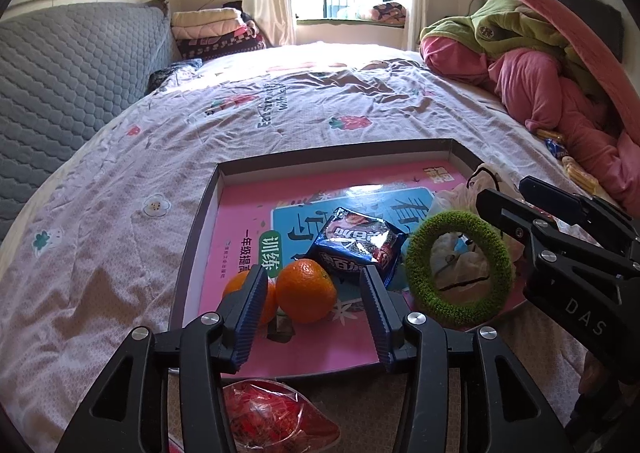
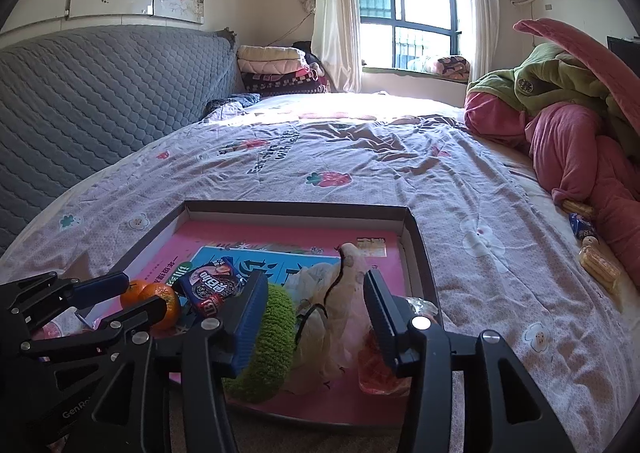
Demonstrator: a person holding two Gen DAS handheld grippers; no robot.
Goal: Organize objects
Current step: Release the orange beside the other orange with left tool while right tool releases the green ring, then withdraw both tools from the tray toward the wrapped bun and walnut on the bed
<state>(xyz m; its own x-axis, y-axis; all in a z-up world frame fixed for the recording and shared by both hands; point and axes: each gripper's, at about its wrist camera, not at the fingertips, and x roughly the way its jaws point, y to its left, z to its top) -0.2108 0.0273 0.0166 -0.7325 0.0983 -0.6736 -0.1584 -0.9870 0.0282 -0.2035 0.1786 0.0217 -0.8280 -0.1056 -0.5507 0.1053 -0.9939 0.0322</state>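
Tray (image 1: 200, 221): 2 oranges (image 1: 306, 291), 1 snack pkt (image 1: 356, 245), 1 green ring (image 1: 456, 261); both grippers (image 1: 314, 317) (image 2: 316, 317) wide apart, empty.

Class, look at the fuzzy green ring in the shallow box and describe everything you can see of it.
The fuzzy green ring looks like a knitted or chenille loop with an open centre. It stands tilted on its edge in the shallow cardboard box, on the pink printed book, beside the blue snack packet and against the crumpled pale plastic bag. The right tool is open, one finger close beside the ring; contact is unclear.
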